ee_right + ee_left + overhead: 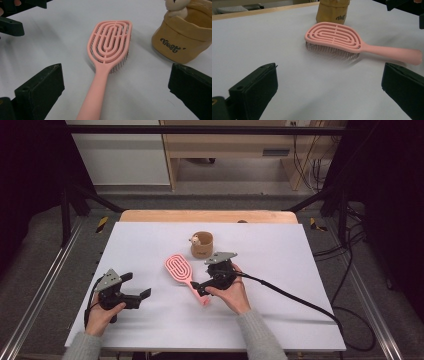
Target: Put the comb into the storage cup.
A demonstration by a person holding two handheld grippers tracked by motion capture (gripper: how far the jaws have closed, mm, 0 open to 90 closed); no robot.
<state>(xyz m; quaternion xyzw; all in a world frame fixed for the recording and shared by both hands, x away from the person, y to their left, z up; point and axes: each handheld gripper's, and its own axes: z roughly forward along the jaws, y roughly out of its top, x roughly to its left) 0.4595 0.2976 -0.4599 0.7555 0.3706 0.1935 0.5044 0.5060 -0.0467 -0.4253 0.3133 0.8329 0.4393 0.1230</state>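
Observation:
A pink hairbrush lies bristles down on the white table, its handle pointing toward the person. My right gripper is over that handle, open. In the right gripper view its jaws stand wide apart on either side of the handle, without touching it. My left gripper is open above the table at the front left, apart from the brush. The left gripper view looks between its spread jaws at the brush.
A tan pot with a small toy figure on its rim stands just behind the brush head, and it is seen close by in the right gripper view. A black cable trails right from the right gripper.

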